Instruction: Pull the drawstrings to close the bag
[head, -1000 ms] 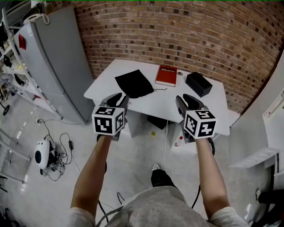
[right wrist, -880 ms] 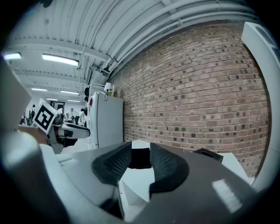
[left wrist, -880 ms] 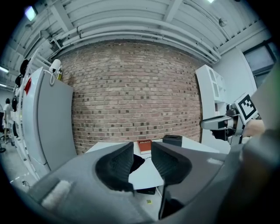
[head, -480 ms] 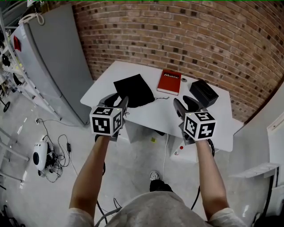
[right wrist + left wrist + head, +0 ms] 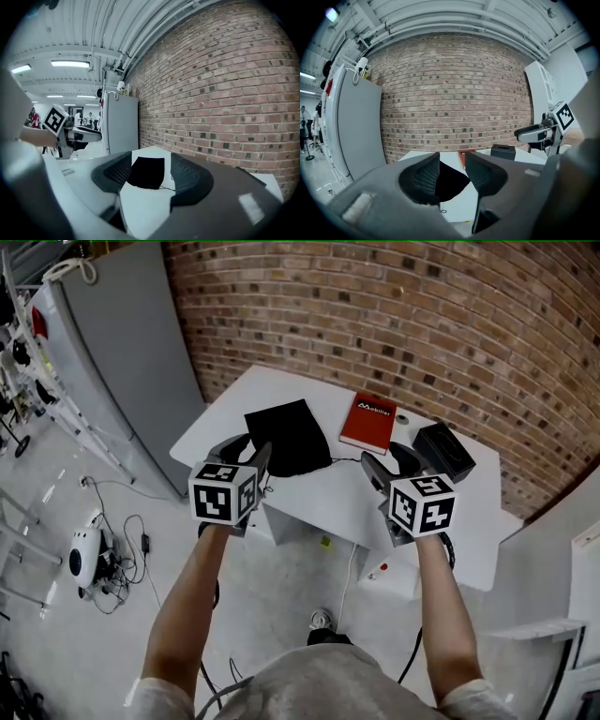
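A flat black drawstring bag (image 5: pixel 288 437) lies on the white table (image 5: pixel 328 498), its thin cord (image 5: pixel 342 459) trailing off to the right. My left gripper (image 5: pixel 246 448) hovers over the table's near edge just left of the bag. Its jaws are opening with nothing between them. My right gripper (image 5: pixel 389 460) hangs over the table to the right of the cord, its jaws also opening and empty. The bag (image 5: pixel 452 180) shows far off past the jaws in the left gripper view. It shows the same way in the right gripper view, as a dark bag (image 5: pixel 146 172).
A red book (image 5: pixel 368 423) and a black box (image 5: pixel 443 451) lie on the table behind and right of the bag. A brick wall (image 5: pixel 394 324) stands behind the table. A tall grey cabinet (image 5: pixel 122 362) is at the left, with cables and a white device (image 5: pixel 82 563) on the floor.
Both grippers have moved forward, closer to the table and the bag. Their jaws stand wider apart than before.
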Motion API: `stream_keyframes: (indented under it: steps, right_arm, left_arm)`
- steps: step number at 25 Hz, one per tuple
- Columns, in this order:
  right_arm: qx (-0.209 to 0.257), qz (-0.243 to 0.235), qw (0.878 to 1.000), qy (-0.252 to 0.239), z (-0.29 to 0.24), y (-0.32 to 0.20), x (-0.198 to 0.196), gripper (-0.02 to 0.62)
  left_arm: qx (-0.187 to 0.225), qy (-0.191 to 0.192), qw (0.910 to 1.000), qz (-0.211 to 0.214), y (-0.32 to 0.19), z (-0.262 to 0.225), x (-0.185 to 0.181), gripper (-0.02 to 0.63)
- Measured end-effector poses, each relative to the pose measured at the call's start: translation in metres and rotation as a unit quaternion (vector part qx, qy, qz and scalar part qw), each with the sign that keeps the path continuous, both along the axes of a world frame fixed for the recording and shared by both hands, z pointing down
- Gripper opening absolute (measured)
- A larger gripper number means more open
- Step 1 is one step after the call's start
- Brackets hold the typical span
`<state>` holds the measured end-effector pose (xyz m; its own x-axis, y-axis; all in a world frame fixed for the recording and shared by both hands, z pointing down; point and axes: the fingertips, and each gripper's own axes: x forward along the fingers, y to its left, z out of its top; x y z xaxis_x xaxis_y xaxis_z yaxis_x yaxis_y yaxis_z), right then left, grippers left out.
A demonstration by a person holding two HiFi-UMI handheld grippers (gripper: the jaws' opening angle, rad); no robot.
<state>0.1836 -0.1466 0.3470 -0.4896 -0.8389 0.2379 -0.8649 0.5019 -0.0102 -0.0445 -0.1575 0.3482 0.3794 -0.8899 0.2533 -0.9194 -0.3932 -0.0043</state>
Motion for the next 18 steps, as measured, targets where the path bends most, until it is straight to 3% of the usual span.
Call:
stream_keyframes:
  steps: [10,18]
  right_arm:
    - [-0.017,-0.069,0.997,0.024,0.013,-0.052,-0.007,0.259]
    - [-0.031,-0.140,0.987,0.070,0.042,-0.087,-0.021,0.259]
  left_arm:
    - [-0.014,-0.013,0.9994,-0.029,-0.034,0.013,-0.004,0.186]
    - [-0.030,-0.024,0.9974,-0.060,-0.056,0.034,-0.017,0.189]
